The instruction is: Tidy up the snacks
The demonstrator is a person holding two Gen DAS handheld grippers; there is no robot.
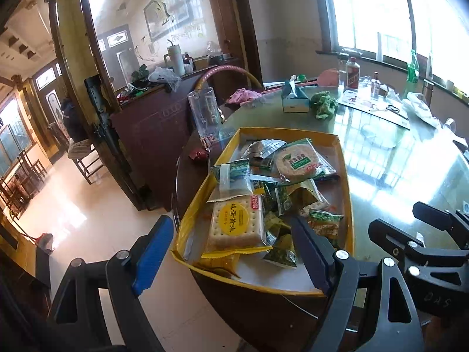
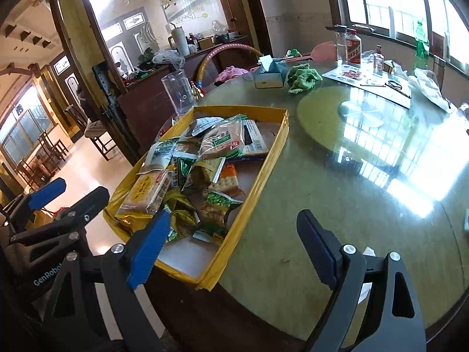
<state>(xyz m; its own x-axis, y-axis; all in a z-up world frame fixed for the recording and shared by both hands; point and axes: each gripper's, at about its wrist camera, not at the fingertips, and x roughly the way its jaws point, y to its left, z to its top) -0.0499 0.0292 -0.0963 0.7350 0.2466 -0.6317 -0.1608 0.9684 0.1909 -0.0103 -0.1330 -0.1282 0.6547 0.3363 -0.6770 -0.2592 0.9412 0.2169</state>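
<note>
A shallow yellow box [image 1: 341, 158] sits at the near edge of a round glass-topped table and holds several snack packets. It also shows in the right wrist view [image 2: 281, 135]. A square cracker pack with a yellow round label [image 1: 234, 226] lies at its near side, also seen in the right wrist view [image 2: 146, 190]. A round biscuit pack [image 1: 299, 161] lies further back. My left gripper [image 1: 231, 253] is open and empty, held just before the box's near rim. My right gripper [image 2: 231, 248] is open and empty, over the box's near right corner.
A clear plastic cup [image 1: 205, 114] stands beside the box's far left corner. A tissue box [image 1: 294, 99], a green cloth [image 1: 324, 105], bottles [image 1: 351, 73] and papers lie further back. The glass lazy Susan [image 2: 366, 123] fills the table's middle. Floor lies to the left.
</note>
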